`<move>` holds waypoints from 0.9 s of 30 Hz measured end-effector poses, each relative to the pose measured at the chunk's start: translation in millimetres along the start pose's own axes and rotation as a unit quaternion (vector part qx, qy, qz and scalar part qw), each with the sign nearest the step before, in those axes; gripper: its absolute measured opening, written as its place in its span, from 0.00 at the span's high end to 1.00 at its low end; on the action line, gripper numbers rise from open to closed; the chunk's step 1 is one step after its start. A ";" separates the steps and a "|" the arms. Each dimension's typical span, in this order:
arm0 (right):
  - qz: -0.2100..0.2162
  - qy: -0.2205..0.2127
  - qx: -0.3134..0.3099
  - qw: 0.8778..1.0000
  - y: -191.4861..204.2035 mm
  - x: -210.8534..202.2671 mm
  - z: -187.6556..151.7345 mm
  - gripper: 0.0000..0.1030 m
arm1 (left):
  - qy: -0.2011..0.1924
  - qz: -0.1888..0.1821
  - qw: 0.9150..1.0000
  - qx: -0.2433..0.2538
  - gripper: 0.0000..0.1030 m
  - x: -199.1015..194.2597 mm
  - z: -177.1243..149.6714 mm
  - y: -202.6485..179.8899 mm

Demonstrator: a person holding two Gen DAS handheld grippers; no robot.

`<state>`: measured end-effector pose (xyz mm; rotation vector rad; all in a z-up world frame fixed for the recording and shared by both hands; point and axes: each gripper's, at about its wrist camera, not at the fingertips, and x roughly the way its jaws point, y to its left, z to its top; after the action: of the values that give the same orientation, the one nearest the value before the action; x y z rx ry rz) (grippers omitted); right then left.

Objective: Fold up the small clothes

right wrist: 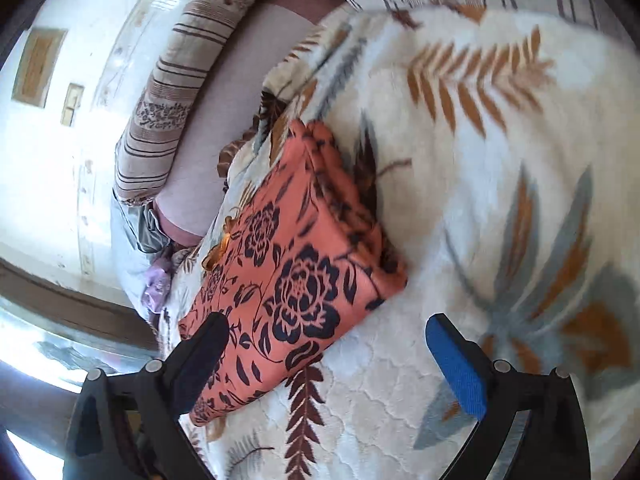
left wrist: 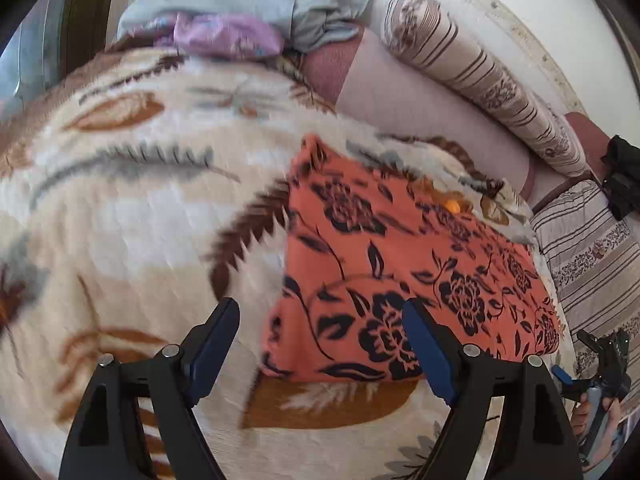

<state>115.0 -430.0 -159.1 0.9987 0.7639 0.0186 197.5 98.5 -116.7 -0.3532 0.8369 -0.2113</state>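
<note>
The cloth [left wrist: 400, 272] lies folded on the blanket [left wrist: 140, 220]; both grippers [left wrist: 320, 344] [right wrist: 326, 356] hover beside it, jaws released. Likely next: fetch another garment.

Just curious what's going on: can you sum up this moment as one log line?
orange floral garment: folded, lying on blanket | left gripper: open, empty | right gripper: open, empty | neither touches it

orange black-flowered garment [left wrist: 404, 264] lies folded flat on the blanket [left wrist: 140, 208].
</note>
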 end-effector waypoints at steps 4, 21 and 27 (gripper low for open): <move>-0.002 0.005 0.042 0.999 -3.5 34.4 6.9 0.03 | 0.045 0.027 0.998 -0.026 0.17 43.6 -11.0 -6.6; -0.107 -0.019 -0.111 0.988 109.4 -5.2 25.0 0.91 | -0.045 0.030 0.998 0.026 0.82 -55.8 27.0 -59.4; -0.075 0.016 -0.119 0.990 87.2 -70.9 -33.2 0.87 | -0.043 0.041 0.998 0.014 0.66 -116.7 -47.6 -30.8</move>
<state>70.7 -380.6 -62.5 0.7146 0.8430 -0.0049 83.9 96.9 -54.1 -0.2997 0.7606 -0.1311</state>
